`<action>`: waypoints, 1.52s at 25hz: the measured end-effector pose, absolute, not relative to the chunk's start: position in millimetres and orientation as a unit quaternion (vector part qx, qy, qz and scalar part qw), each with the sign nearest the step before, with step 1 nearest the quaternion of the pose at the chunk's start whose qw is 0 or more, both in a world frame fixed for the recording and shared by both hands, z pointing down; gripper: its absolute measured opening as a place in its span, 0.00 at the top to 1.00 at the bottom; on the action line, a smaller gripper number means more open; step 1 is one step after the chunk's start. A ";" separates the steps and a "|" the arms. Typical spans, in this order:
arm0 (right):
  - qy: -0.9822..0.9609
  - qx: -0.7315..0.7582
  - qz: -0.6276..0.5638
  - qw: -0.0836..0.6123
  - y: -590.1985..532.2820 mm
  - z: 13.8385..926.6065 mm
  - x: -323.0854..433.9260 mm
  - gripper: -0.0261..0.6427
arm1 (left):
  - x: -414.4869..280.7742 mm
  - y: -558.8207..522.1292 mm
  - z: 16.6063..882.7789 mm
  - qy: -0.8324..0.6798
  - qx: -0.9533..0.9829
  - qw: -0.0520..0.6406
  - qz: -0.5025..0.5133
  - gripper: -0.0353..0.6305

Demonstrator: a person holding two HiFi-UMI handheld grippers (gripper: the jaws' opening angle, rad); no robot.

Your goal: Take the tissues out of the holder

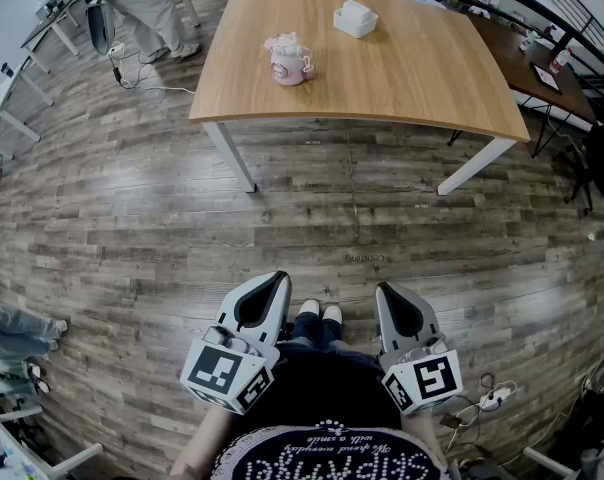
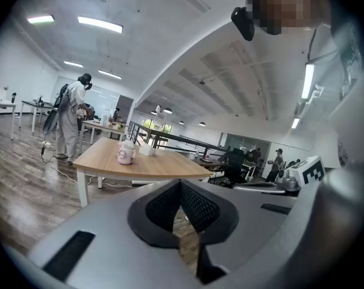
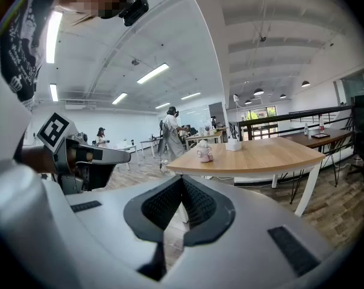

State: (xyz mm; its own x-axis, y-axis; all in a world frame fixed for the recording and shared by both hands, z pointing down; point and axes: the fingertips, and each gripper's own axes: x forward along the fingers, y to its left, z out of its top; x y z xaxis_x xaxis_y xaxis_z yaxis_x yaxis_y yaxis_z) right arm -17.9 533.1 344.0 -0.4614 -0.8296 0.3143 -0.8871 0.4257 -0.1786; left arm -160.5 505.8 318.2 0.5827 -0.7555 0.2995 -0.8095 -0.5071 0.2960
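Note:
A pink tissue holder (image 1: 289, 60) with white tissue sticking out of its top stands on the wooden table (image 1: 422, 78) far ahead of me; it also shows small in the left gripper view (image 2: 126, 153) and the right gripper view (image 3: 204, 152). My left gripper (image 1: 279, 279) and right gripper (image 1: 383, 290) hang close to my body over the floor, well short of the table. Both have their jaws together with nothing between them.
A white tissue box (image 1: 355, 18) sits further back on the table. A person (image 2: 69, 118) stands to the table's left by other desks. A dark desk (image 1: 537, 68) and railing lie to the right. A power strip (image 1: 492, 399) lies on the wooden floor near my right foot.

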 end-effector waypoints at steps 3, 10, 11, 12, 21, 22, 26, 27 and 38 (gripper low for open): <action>-0.837 0.516 0.158 0.088 526.6 346.7 -11.9 0.94 | -158.1 498.6 320.7 -0.451 0.867 0.200 0.067 0.94; -0.828 0.530 0.165 0.080 525.8 350.0 1.3 0.94 | -151.9 490.3 322.4 -0.450 0.868 0.198 0.071 0.94; -0.827 0.532 0.165 0.079 526.2 350.1 3.7 0.94 | -150.3 489.8 322.4 -0.449 0.869 0.197 0.071 0.94; -0.826 0.534 0.166 0.078 526.5 350.1 6.0 0.94 | -148.7 489.4 322.3 -0.448 0.869 0.197 0.071 0.94; -0.827 0.533 0.166 0.062 527.5 348.5 26.2 0.94 | -134.6 486.3 319.4 -0.451 0.869 0.189 0.071 0.94; -0.827 0.533 0.167 0.060 527.2 349.1 30.1 0.94 | -130.9 486.4 319.6 -0.452 0.869 0.187 0.071 0.94; -0.826 0.536 0.163 0.060 525.3 349.8 46.9 0.94 | -115.1 485.6 318.2 -0.452 0.870 0.184 0.064 0.94; -0.825 0.538 0.162 0.059 526.0 349.6 50.9 0.94 | -112.6 486.0 317.8 -0.454 0.870 0.185 0.060 0.94; -0.813 0.549 0.189 0.049 528.8 358.3 76.9 0.94 | -115.9 487.0 330.1 -0.483 0.846 0.215 0.069 0.94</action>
